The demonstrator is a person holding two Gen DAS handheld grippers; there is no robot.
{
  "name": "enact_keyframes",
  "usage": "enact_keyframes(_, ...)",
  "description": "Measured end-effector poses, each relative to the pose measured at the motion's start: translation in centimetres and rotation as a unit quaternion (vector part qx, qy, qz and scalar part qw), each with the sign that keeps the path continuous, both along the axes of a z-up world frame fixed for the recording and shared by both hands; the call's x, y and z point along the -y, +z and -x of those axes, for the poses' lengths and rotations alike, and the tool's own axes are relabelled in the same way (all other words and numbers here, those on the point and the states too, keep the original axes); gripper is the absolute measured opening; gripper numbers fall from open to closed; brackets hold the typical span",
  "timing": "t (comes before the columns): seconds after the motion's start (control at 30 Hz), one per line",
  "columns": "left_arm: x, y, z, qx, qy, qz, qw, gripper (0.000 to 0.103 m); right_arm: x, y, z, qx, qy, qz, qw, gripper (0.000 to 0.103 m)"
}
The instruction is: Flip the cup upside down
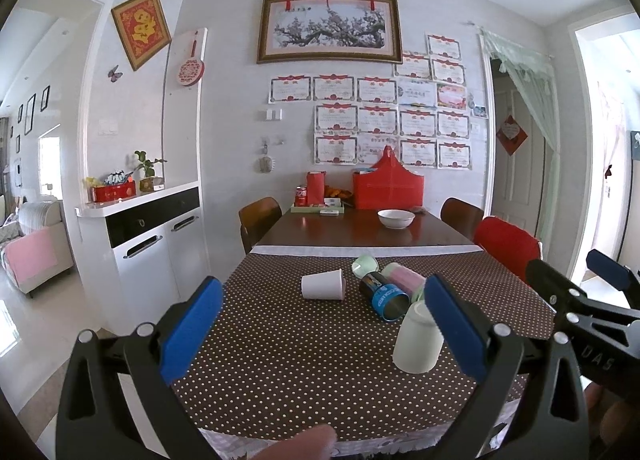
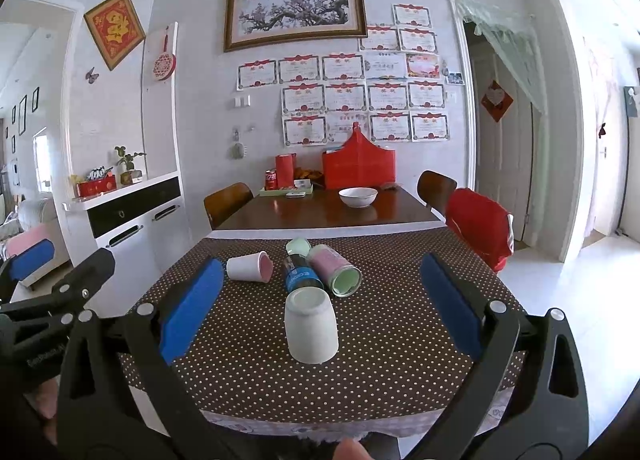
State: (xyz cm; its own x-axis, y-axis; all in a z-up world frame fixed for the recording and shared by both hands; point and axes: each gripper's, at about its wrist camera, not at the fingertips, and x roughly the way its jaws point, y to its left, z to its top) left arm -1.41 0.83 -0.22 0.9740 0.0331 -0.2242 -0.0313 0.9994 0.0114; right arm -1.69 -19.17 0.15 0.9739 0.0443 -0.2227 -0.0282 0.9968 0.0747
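Dining room with certificates and a framed painting on the far wall; in front, a table (image 1: 280,360) under a brown polka-dot cloth. Near the front edge, a pale cup (image 2: 311,330), standing mouth down with its base up, apart from everything else. Behind it, a loose cluster lying on their sides: a white cup with pink lining (image 2: 248,266) to the left, a blue-labelled cup (image 2: 302,278) and a pink cup with green lining (image 2: 334,270) side by side and seemingly touching, a green cup (image 2: 299,247) just beyond. Farther back on bare wood, a white bowl (image 2: 357,195).

Left gripper (image 1: 322,288) spread wide, holding nothing, hovering over the near edge with the pale cup just beside its right pad. Right gripper (image 2: 322,264) likewise wide apart and empty, lined up with the pale cup between its fingers but short of it.

Judging by the look: thick-walled, probably ceramic or hard plastic, so stiff, fairly light, smooth and likely slippery against foam pads; breakable if ceramic and dropped. Pale cup apparently inverted already; probably one of the lying cups next. Best taken across the mid-body, pads on opposite sides of the wall, away from the tapered end to avoid squeezing out. For a lying cup, expect rolling on the cloth at first touch; close squarely, lift clear of the neighbours, then turn mouth down.
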Motion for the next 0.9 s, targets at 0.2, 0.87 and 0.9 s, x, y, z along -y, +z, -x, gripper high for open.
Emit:
enact_keyframes(0.2,-0.01,0.01,-0.12,0.0,0.002,0.0,1.0,0.099,-0.28,-0.24,-0.16,-0.004,0.003,-0.001,1.0,0.097)
enact_keyframes(0.87,0.32,-0.58,-0.41,-0.004,-0.001,0.0,1.0,0.099,-0.41,-0.66,-0.39,-0.008,0.003,-0.001,1.0,0.097)
enact_keyframes(0.9,0.38,-0.57,-0.42,-0.004,-0.002,-0.001,1.0,0.099,-0.38,-0.63,-0.39,-0.008,0.003,-0.001,1.0,0.097)
